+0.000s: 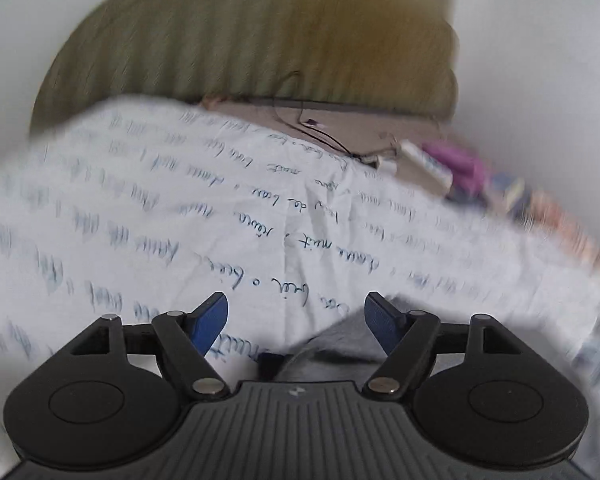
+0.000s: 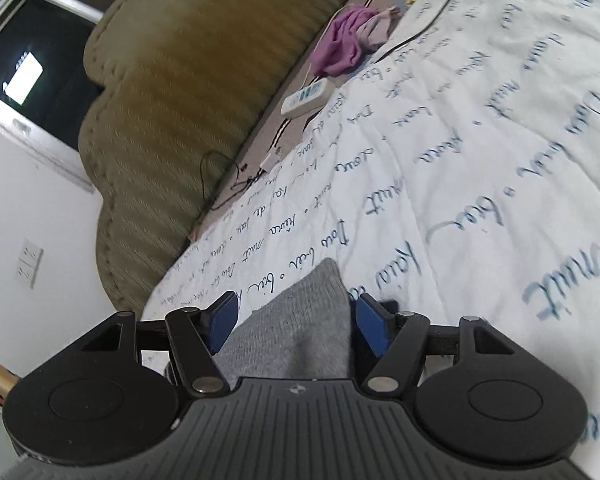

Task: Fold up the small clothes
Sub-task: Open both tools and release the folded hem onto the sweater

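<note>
- I see the left gripper (image 1: 296,312) with its jaws apart; nothing is pressed between the blue pads (image 1: 211,322).
- Below this gripper, close to its body, lies the grey garment (image 1: 340,344) on the white bedspread (image 1: 180,200) with blue handwriting print. One corner of the cloth reaches under the right pad, but I cannot tell if it touches it.
- A small dark piece (image 1: 271,362) shows just beside the grey garment, on its left edge; what it is I cannot tell.
- The right gripper (image 2: 296,316) is released too. The grey garment (image 2: 300,328) lies between its two pads, with its rounded end pointing away from the gripper towards the olive headboard (image 2: 188,92).
- The cloth comes very near the right pad, but the pads do not clamp it.
- Between the grey garment and the headboard, at the far edge of the bedspread, lie a white remote (image 2: 306,98) and a purple cloth (image 2: 346,44).
</note>
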`<state>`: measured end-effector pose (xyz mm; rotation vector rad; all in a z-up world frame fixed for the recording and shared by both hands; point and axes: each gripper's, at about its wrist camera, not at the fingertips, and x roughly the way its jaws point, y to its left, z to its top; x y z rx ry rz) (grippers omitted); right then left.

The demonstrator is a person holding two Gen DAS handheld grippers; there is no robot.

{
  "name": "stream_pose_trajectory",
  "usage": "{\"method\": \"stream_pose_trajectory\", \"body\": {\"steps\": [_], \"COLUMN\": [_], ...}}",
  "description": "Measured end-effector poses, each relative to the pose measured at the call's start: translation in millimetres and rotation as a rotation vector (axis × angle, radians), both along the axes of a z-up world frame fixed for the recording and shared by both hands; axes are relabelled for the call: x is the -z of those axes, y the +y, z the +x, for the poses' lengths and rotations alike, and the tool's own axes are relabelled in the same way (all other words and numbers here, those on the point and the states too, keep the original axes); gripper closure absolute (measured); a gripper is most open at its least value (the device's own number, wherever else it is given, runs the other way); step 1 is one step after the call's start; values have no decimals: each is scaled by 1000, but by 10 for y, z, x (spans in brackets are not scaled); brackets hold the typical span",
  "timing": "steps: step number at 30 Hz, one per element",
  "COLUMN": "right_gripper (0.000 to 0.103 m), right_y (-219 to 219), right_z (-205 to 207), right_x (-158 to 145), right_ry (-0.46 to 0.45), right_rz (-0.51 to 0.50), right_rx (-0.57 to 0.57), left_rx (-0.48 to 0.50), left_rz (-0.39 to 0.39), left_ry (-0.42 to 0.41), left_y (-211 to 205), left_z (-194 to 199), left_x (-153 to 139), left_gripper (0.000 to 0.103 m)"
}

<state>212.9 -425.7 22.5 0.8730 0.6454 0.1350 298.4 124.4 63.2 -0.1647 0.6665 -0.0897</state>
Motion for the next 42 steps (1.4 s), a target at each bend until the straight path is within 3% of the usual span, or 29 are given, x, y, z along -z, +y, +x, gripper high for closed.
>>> {"method": "stream_pose_trajectory", "body": {"steps": [2, 5, 8, 10, 11, 12, 13, 14, 15, 17, 20, 21, 23, 25, 26, 29, 33, 42], "right_gripper": [38, 38, 37, 38, 40, 54, 77, 87, 88, 88, 93, 87, 81, 64, 60, 54, 54, 55], "right_y": [57, 213, 350, 433, 462, 481, 489, 486, 470, 425, 271, 211, 137, 118, 131, 149, 145, 386], "right_z": [163, 354, 471, 523, 532, 528, 525, 525, 515, 486, 387, 349, 248, 49, -105, -682, -1262, -1543], "right_x": [7, 30, 91, 98, 93, 92, 98, 115, 132, 113, 69, 73, 91, 56, 6, -135, -112, 117], "right_ry": [36, 89, 119, 113, 104, 95, 88, 88, 86, 61, 2, 5, 28, 30, 11, -58, -33, 78], "right_rz": [-40, -182, -284, -329, -346, -351, -346, -329, -306, -278, -225, -218, -164, -105, -105, -96, -57, -23], "right_rx": [-41, -76, -106, -126, -133, -139, -152, -163, -167, -149, -32, 22, 40, 15, 8, -11, -70, -173], "left_rx": [114, 279, 273, 261, 264, 273, 284, 291, 273, 147, -34, -37, -23, -43, -76, -74, -42, -28], "left_rz": [175, 435, 657, 699, 696, 687, 674, 649, 610, 500, 218, 151, 114, 137, 132, 24, -140, -152], "left_ry": [-49, -106, -124, -119, -115, -111, -107, -92, -51, -3, 118, 140, 130, 111, 91, 75, 143, 174], "left_y": [-288, -772, -1046, -1086, -1092, -1083, -1072, -1056, -1016, -879, -427, -325, -203, -111, -34, 175, 266, 54], "left_z": [-103, -237, -168, -53, -7, 38, 70, 125, 225, 423, 630, 604, 414, 152, -47, -621, -1108, -1374], "left_x": [61, 214, 390, 443, 448, 448, 447, 445, 443, 418, 403, 402, 338, 258, 219, 156, 229, 436], "left_gripper": [28, 27, 26, 26, 26, 31, 53, 73, 98, 98, 91, 87, 73, 19, 13, 12, 12, 12]}}
